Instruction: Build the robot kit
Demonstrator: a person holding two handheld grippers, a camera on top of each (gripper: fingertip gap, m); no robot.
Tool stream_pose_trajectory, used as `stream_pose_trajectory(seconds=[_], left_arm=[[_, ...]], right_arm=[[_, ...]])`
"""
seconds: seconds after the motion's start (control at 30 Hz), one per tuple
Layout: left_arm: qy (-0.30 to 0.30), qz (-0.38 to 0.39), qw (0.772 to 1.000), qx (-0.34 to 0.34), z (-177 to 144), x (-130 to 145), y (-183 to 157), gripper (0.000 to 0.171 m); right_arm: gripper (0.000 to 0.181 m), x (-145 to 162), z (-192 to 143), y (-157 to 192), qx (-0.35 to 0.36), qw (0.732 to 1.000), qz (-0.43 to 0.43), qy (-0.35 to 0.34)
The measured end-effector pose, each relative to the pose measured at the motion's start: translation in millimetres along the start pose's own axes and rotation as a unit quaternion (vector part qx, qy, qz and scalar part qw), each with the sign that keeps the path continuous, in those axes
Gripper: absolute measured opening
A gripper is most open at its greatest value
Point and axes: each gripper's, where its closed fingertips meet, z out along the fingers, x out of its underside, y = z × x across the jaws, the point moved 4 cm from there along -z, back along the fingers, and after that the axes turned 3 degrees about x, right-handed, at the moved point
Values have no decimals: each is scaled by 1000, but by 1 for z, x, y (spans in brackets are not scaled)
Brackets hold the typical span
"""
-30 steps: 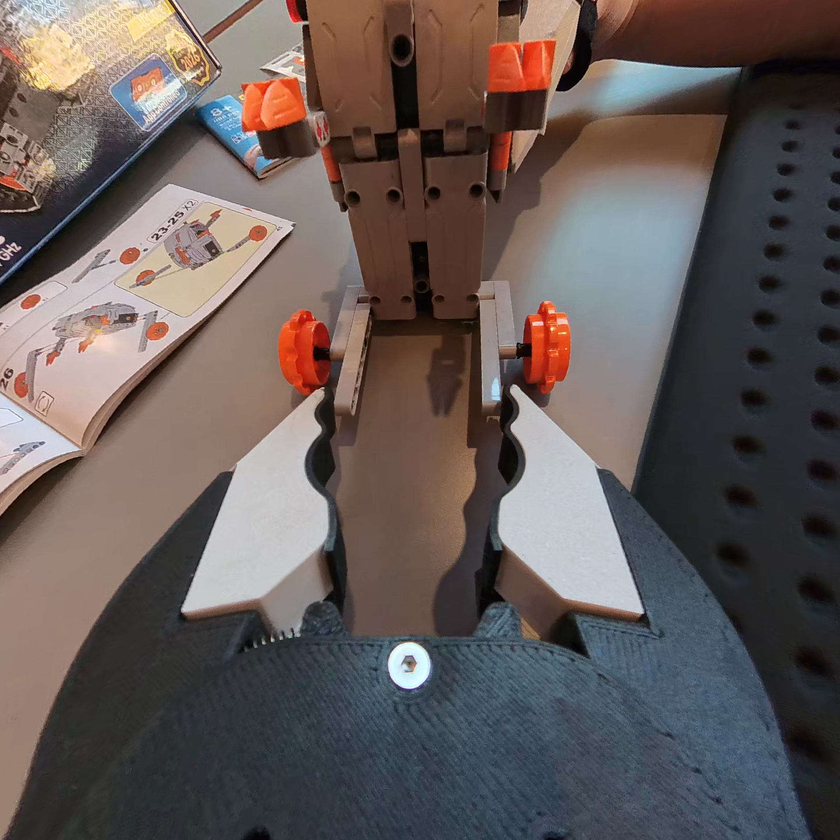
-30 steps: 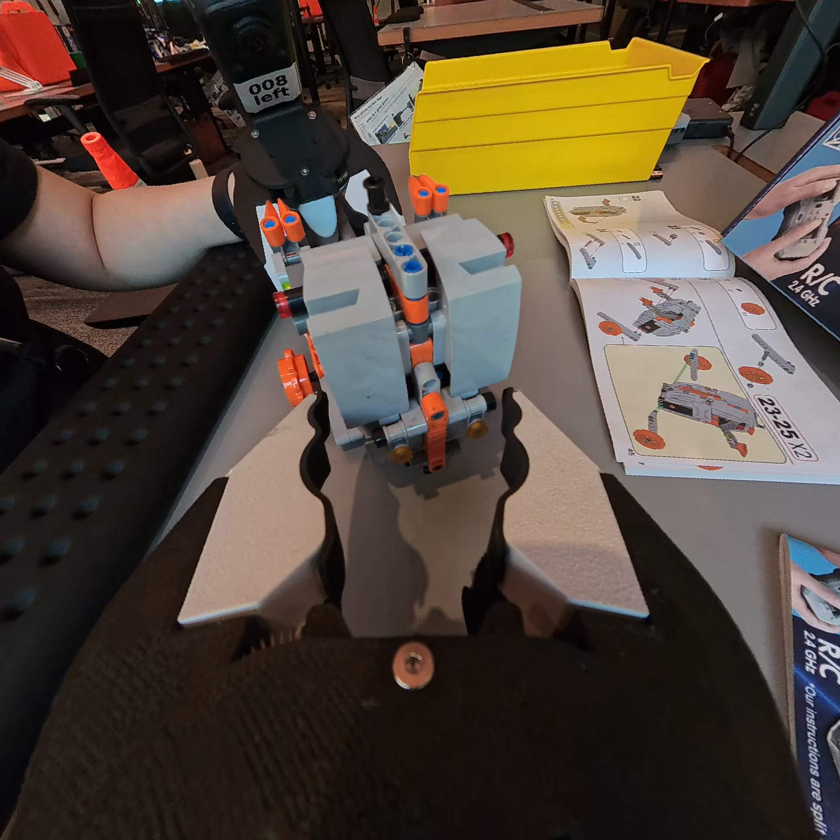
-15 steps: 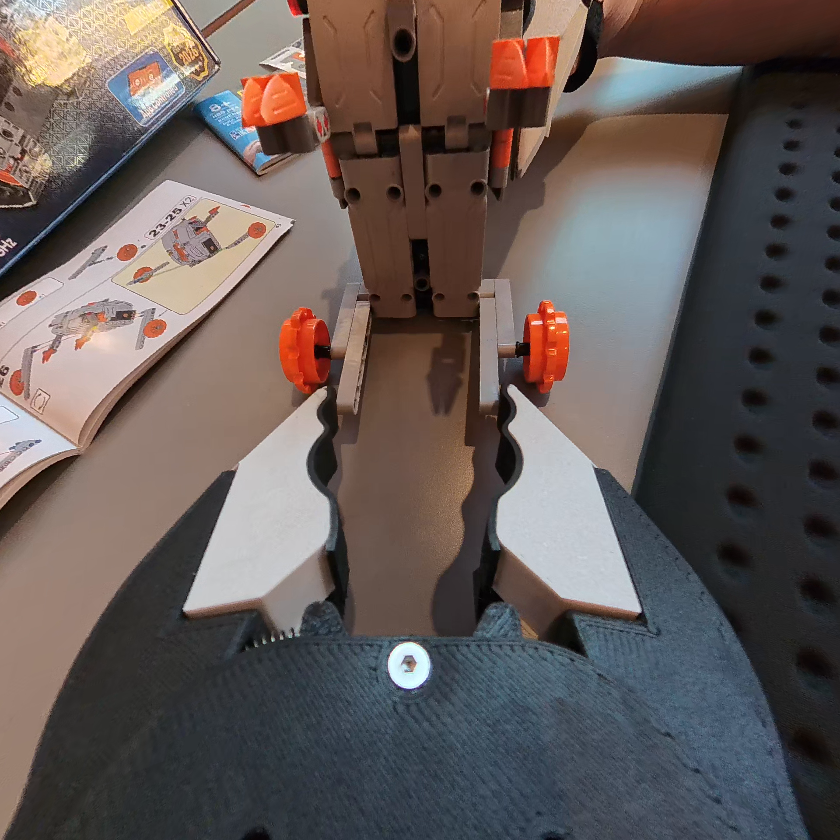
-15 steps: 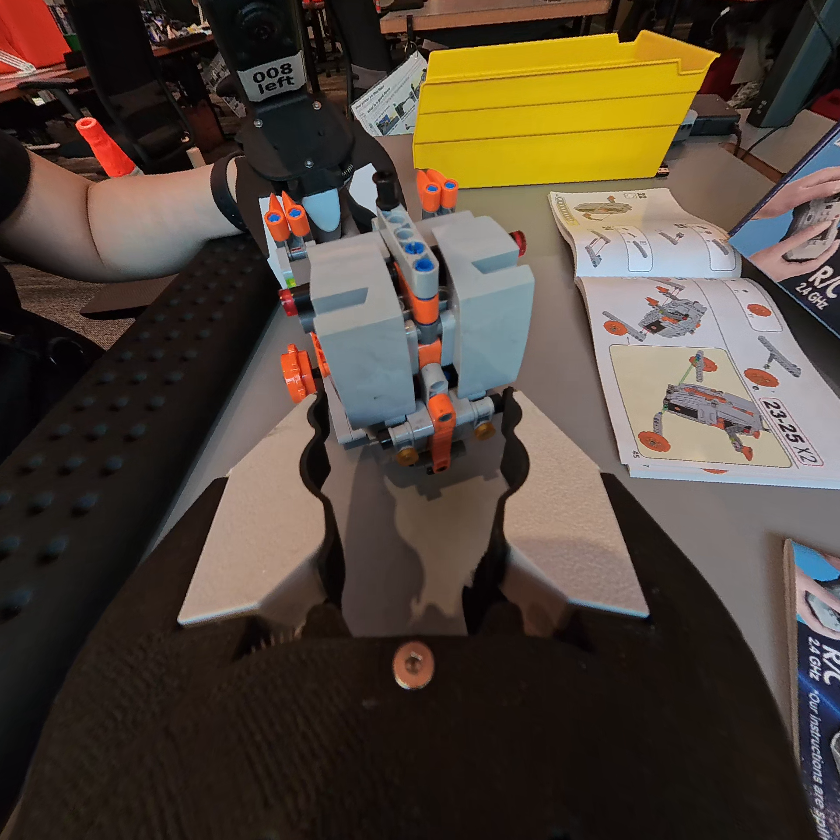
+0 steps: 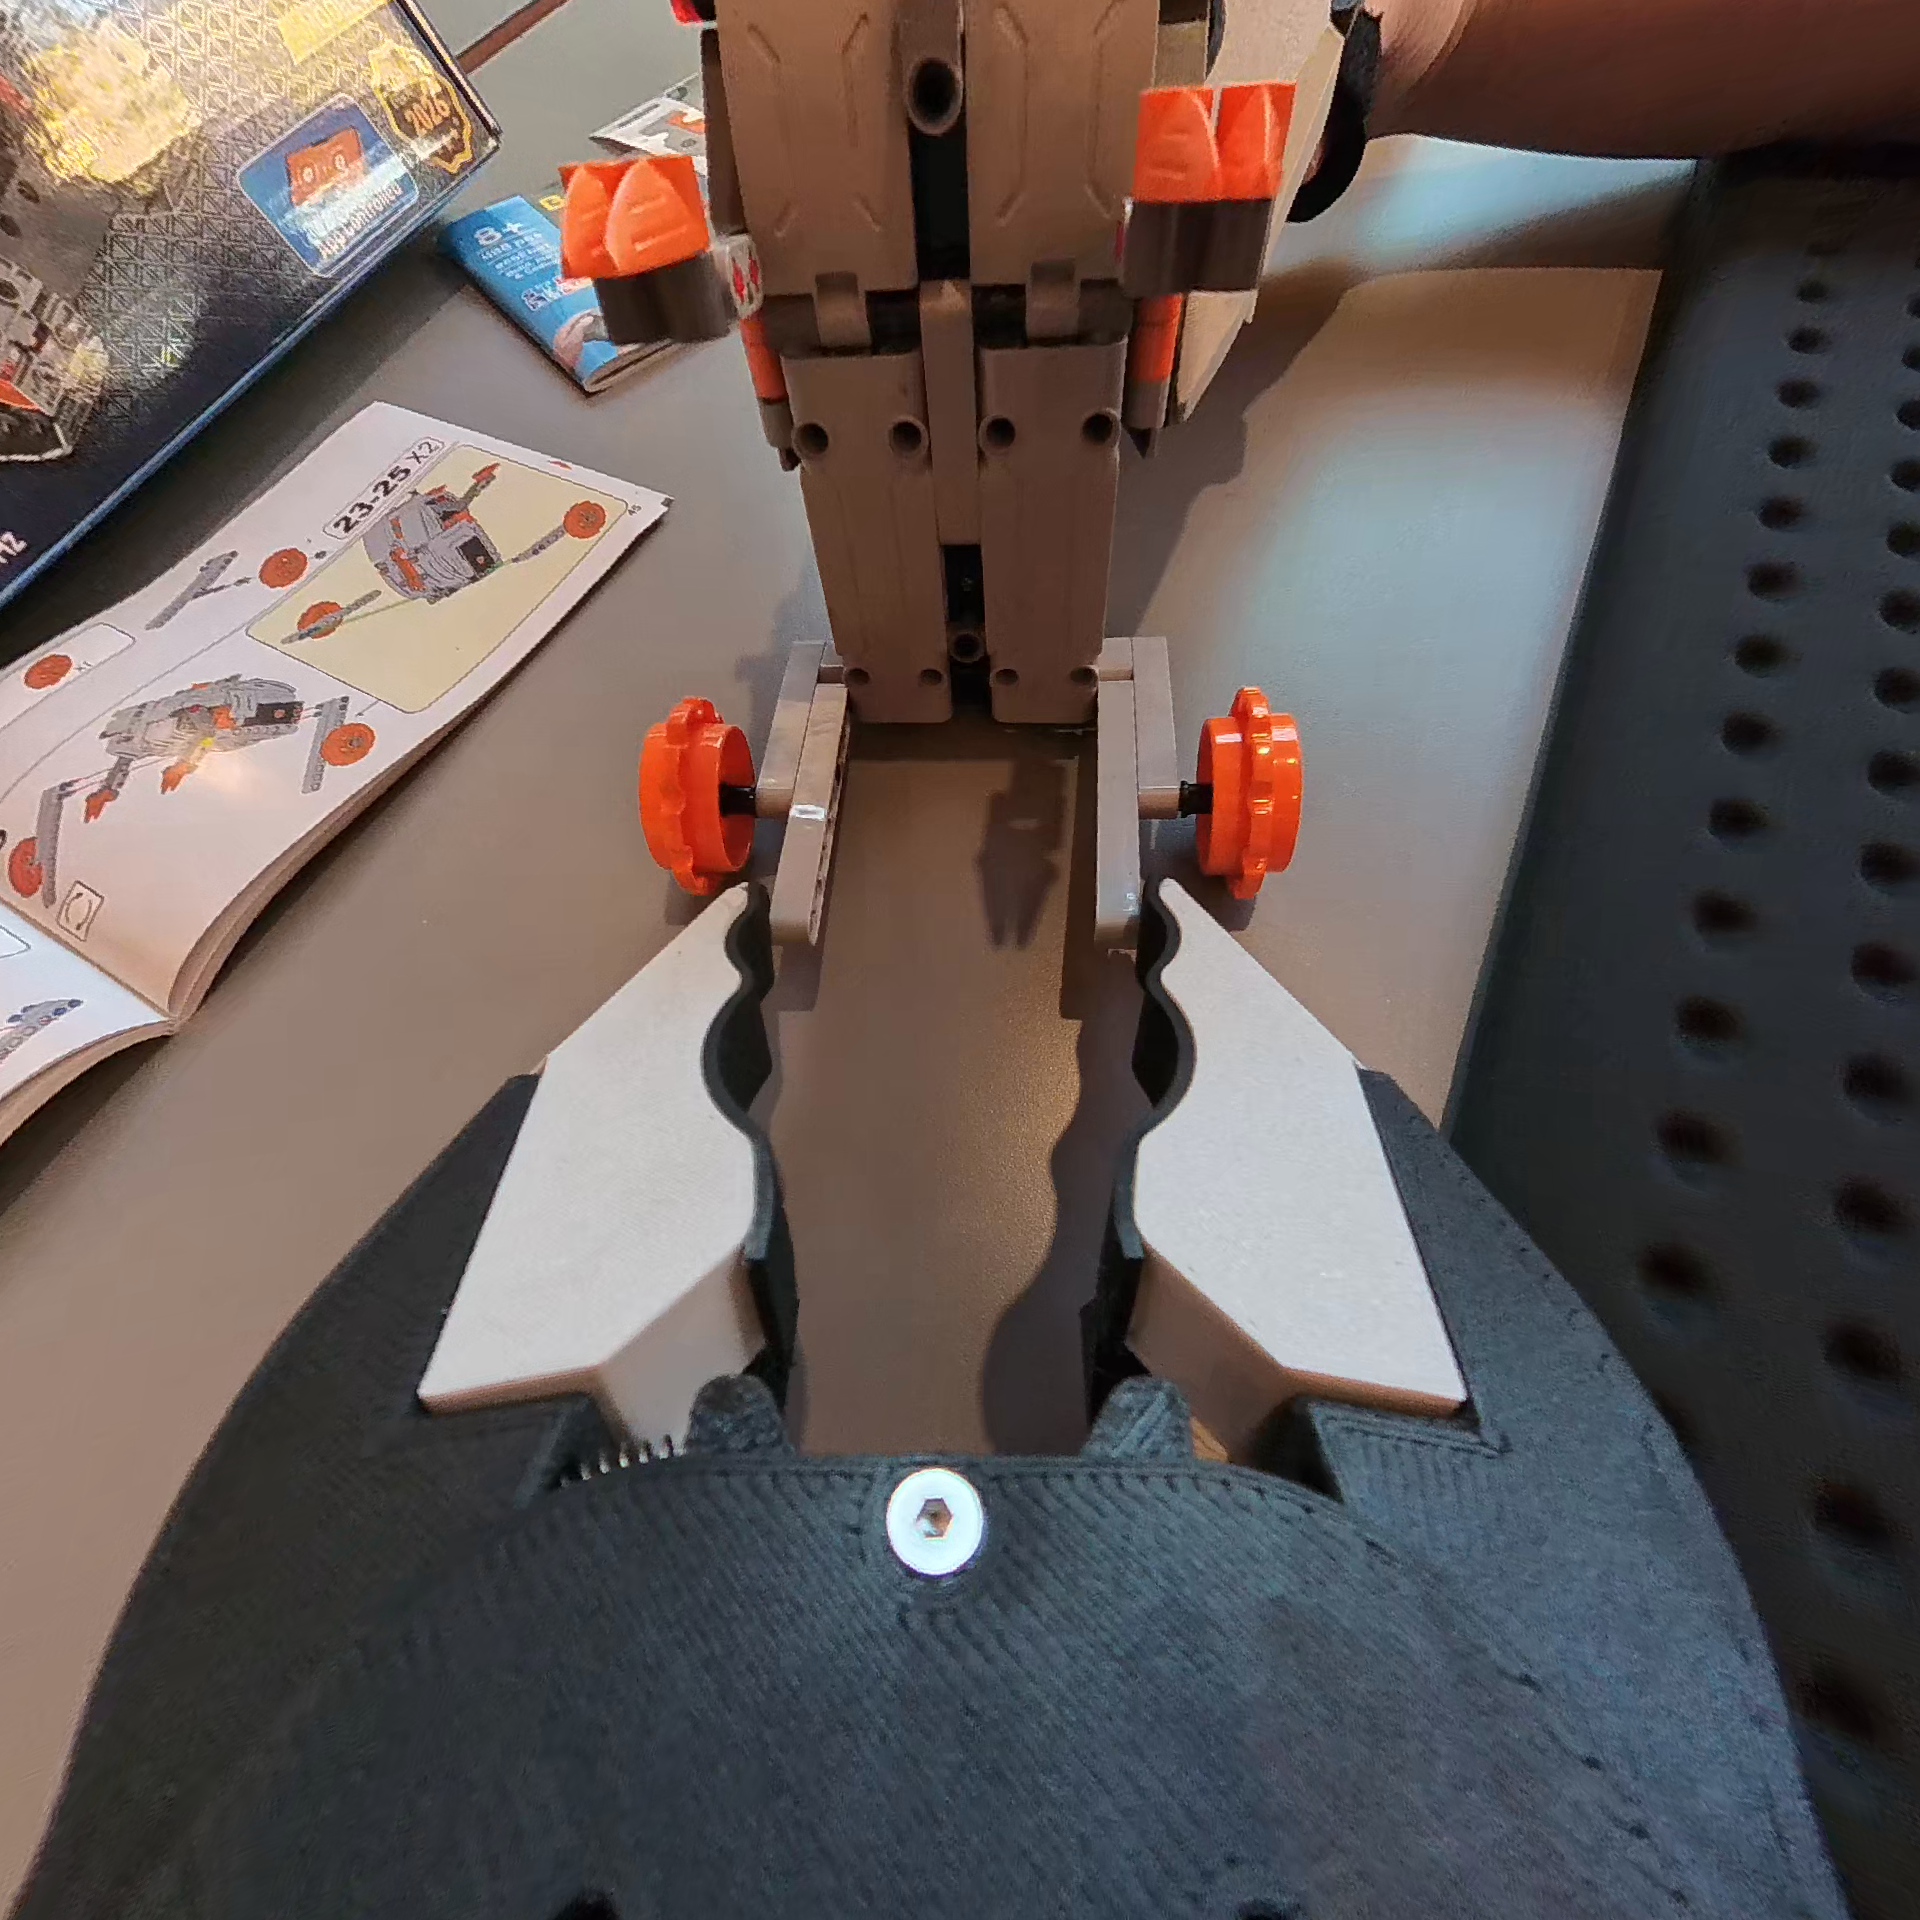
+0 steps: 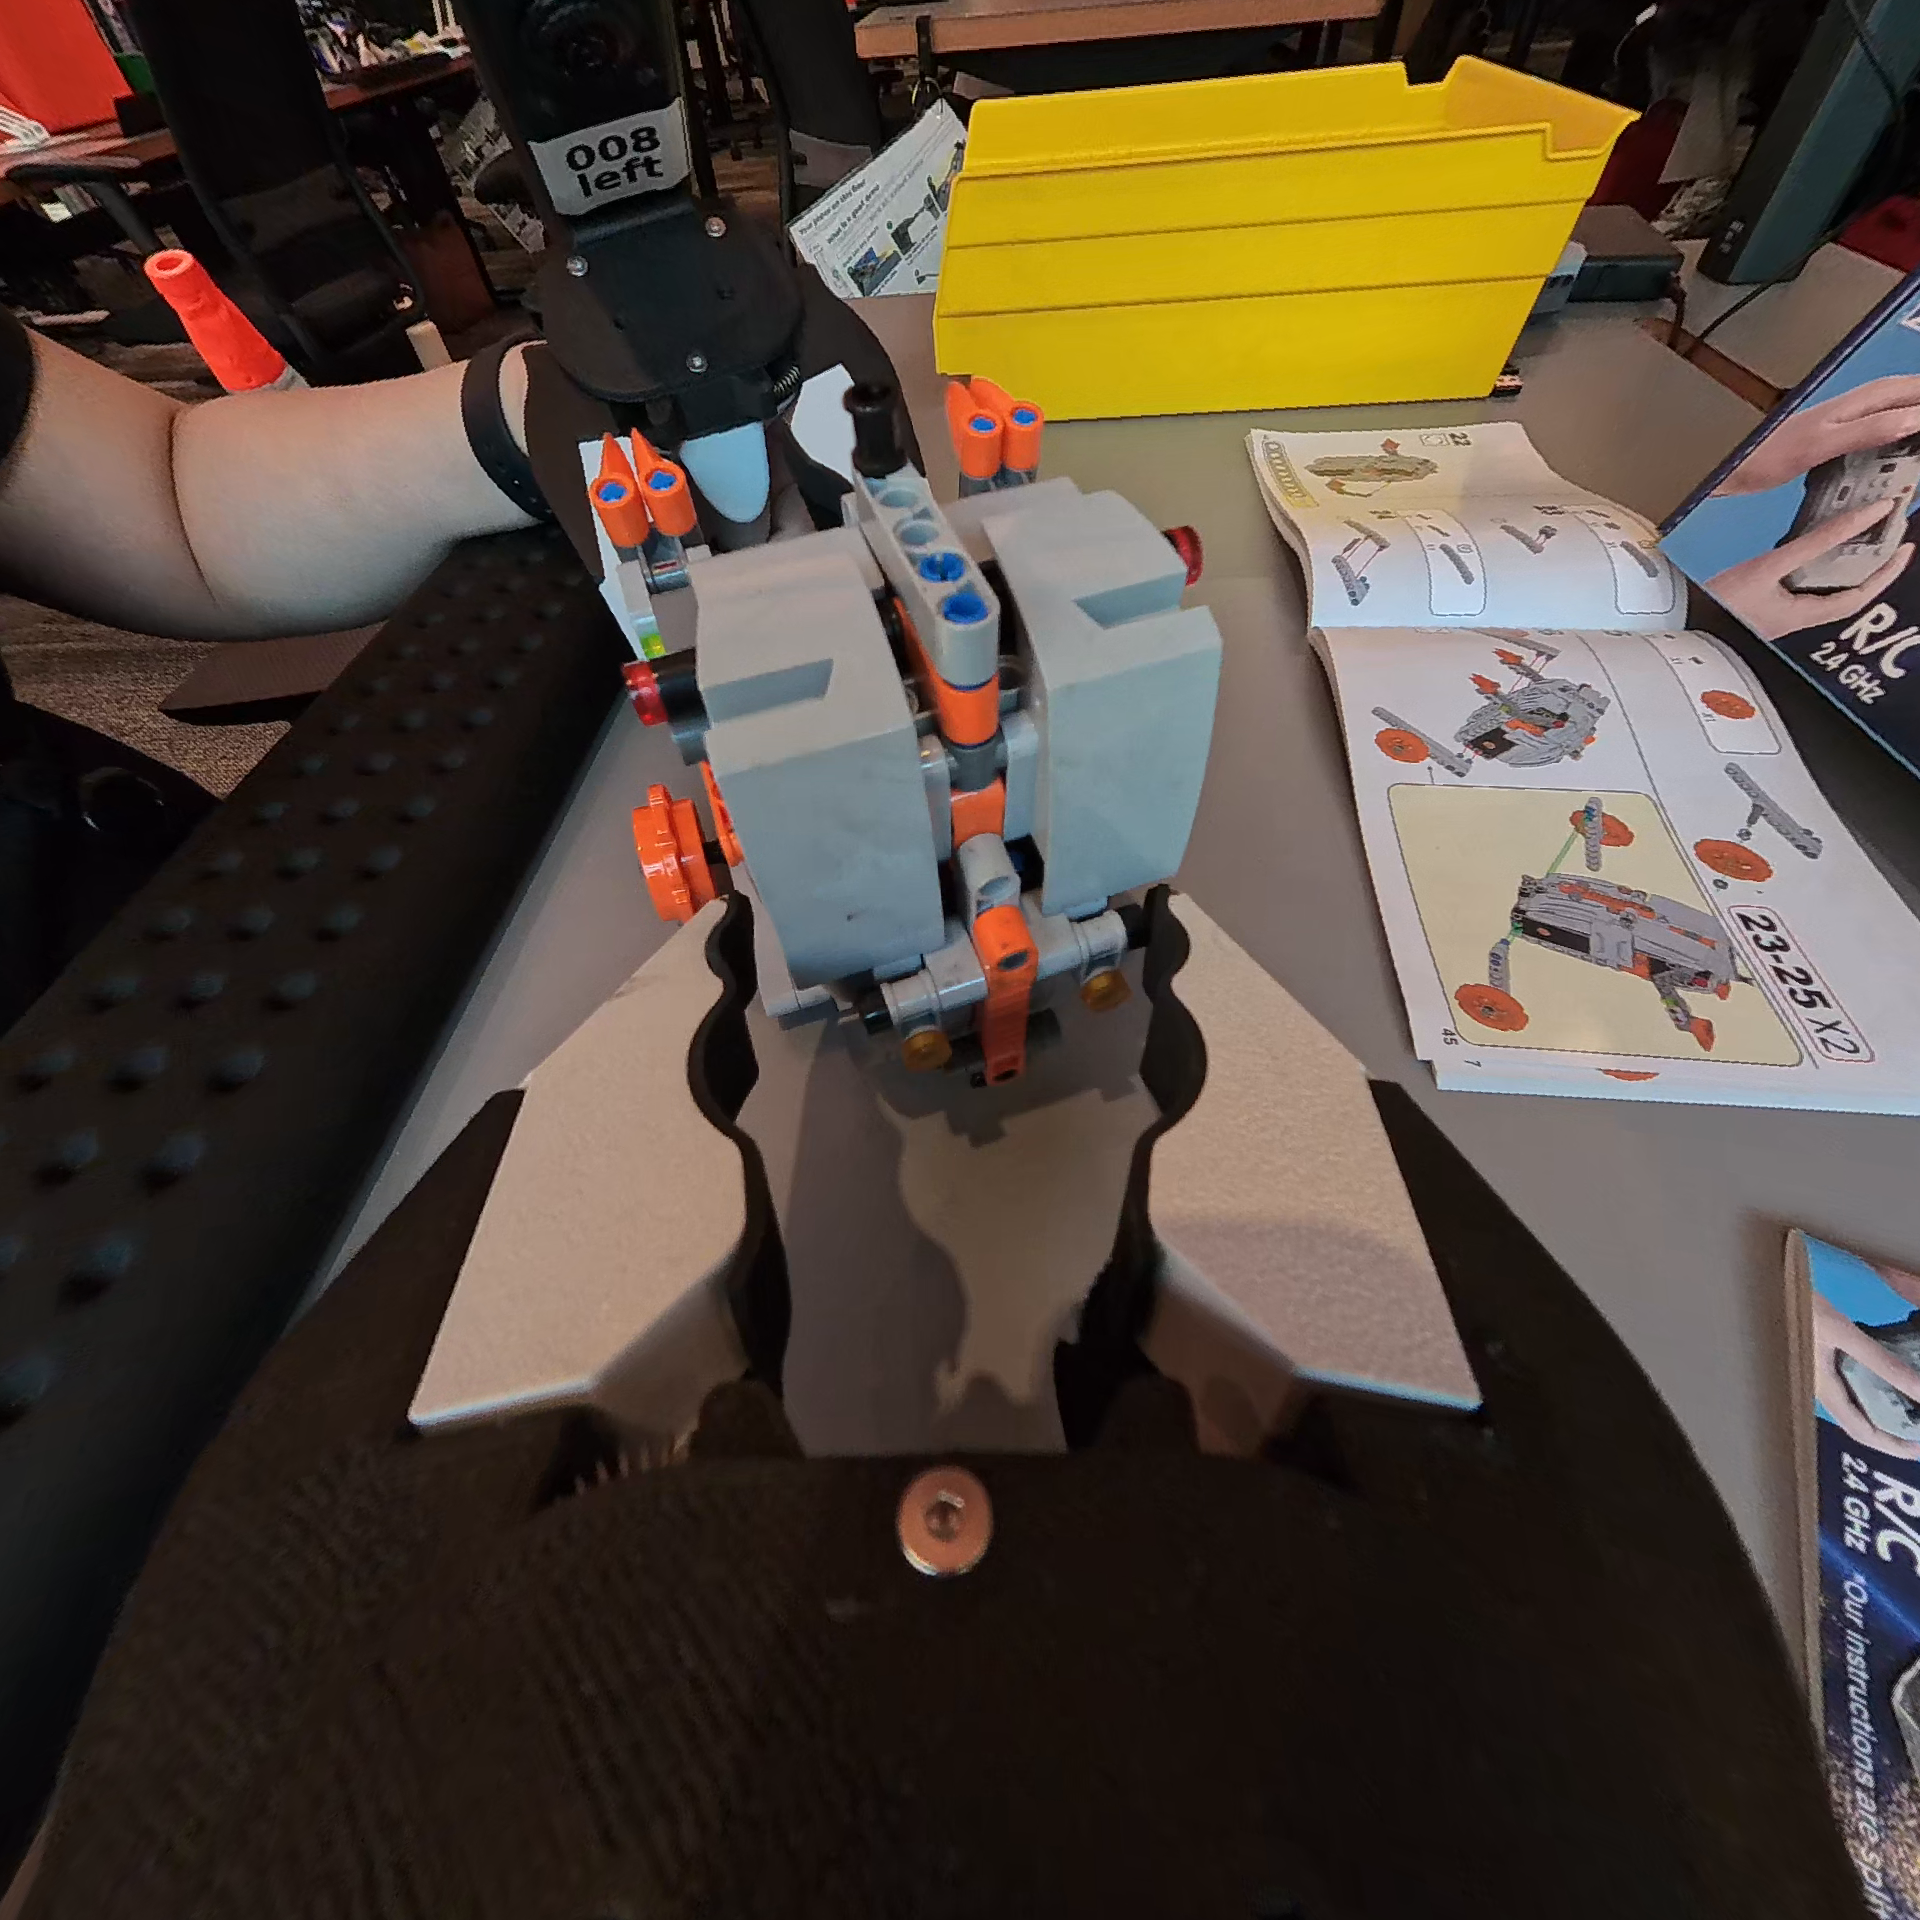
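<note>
A: Biggest first. Grey table (image 6: 1351, 1195), black dimpled mat (image 6: 208, 935) along one edge. Yellow bin (image 6: 1247, 260) at the far end, open instruction booklet (image 6: 1558, 831) and toy box (image 5: 156, 260) off to the side.

B: And the main thing?

A: Grey-and-orange brick model (image 6: 935, 748), standing upright on the table between the two grippers. Long axis vertical. Orange knobs (image 5: 694, 795) stick out sideways low down, one each side.

B: Right gripper (image 6: 943, 925)?

A: Fingers spread, tips either side of the model's lower front. Look like they're touching or just beside it, can't tell if it's a real squeeze. Model lies straight ahead.

B: Left gripper (image 5: 954, 902)?

A: Opposite side of the model. Fingers apart too, tips right at the ends of two grey beams (image 5: 805, 831) sticking out from the base, just outside them. Contact unclear.

B: Which is nearer?

A: Abt equal, both at the base. Model's sandwiched along the line between them.
</note>
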Motion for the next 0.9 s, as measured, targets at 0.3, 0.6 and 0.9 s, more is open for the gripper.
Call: stream_pose_trajectory(seconds=[0.3,0.6,0.9], left_arm=[[2,-1,1000,0,0,1,0,70],[7,-5,1000,2,0,2,0,71],[23,-54,998,31,-3,7,1,70]], right_arm=[[72,0,0,-1,0,1000,3,0],[72,-3,1,0,3,1000,-4,-9],[70,-1,-1,0,-2,1000,1,-3]])
